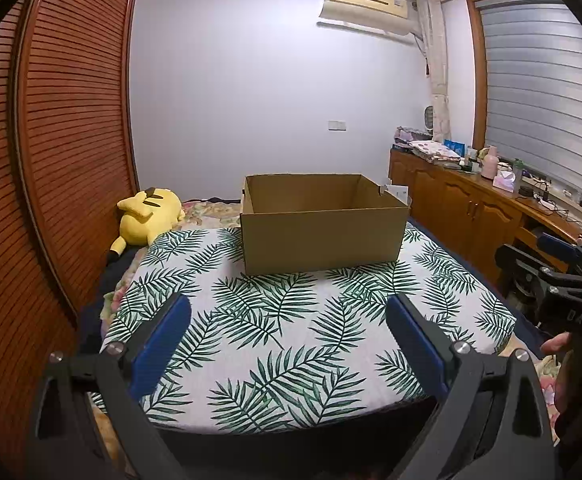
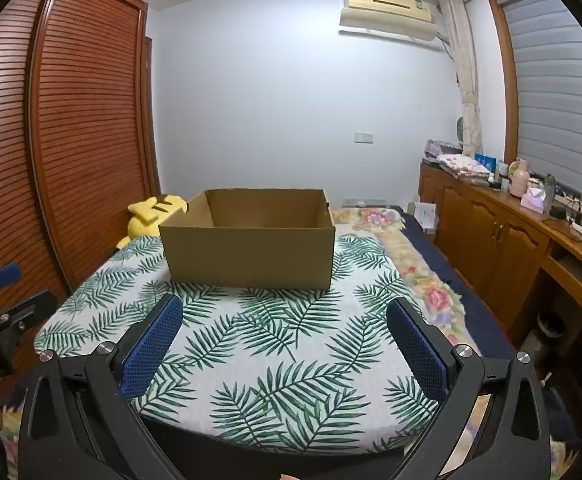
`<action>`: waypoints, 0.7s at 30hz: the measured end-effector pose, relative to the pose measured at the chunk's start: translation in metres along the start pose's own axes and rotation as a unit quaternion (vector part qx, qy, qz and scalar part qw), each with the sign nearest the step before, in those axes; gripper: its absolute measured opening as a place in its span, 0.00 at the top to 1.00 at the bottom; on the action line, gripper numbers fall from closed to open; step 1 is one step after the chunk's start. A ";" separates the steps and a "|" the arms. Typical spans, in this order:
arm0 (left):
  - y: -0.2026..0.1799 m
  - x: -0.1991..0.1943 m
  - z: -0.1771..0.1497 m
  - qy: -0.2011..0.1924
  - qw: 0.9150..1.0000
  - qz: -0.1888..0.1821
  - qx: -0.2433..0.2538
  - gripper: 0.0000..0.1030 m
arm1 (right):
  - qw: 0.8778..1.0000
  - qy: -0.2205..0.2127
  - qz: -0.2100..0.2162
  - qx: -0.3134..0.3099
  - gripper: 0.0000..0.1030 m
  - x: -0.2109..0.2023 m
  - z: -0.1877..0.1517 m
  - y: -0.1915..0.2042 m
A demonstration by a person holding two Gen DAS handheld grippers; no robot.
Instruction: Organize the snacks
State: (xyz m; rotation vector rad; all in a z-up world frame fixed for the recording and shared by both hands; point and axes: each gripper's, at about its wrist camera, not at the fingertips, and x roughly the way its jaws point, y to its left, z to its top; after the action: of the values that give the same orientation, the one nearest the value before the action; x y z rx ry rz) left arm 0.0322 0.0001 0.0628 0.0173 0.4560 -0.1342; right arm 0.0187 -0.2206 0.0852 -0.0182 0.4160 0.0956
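Left hand-held gripper [image 1: 289, 312]: nearest the lens, blue pads spread wide, nothing between them, held over the near part of the leaf-print cloth [image 1: 291, 340]. Right hand-held gripper [image 2: 283, 314]: likewise spread and empty, over the same cloth. Cardboard box [image 1: 323, 236]: open-topped, upright, at the cloth's far end; its inside floor is hidden. No snacks visible. Bed [image 2: 431, 280]: floral cover beneath the cloth. Yellow plush toy [image 1: 149, 214]: left of the box, beside the louvred wardrobe [image 1: 63, 140]. Wooden cabinet [image 2: 499, 232]: along the right wall.
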 end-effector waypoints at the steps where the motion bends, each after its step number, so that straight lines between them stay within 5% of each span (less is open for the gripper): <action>1: 0.001 0.000 0.000 0.000 1.000 0.000 -0.001 0.04 | 1.000 0.000 0.000 0.000 0.00 0.000 0.000 0.000; 21: 0.002 -0.002 -0.001 -0.006 1.000 0.006 -0.003 0.04 | 1.000 -0.002 -0.001 0.000 0.00 -0.002 -0.001 0.001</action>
State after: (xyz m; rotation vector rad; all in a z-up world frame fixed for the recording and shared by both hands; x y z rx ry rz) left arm 0.0309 0.0027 0.0630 0.0136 0.4439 -0.1219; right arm 0.0164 -0.2195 0.0848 -0.0177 0.4114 0.0942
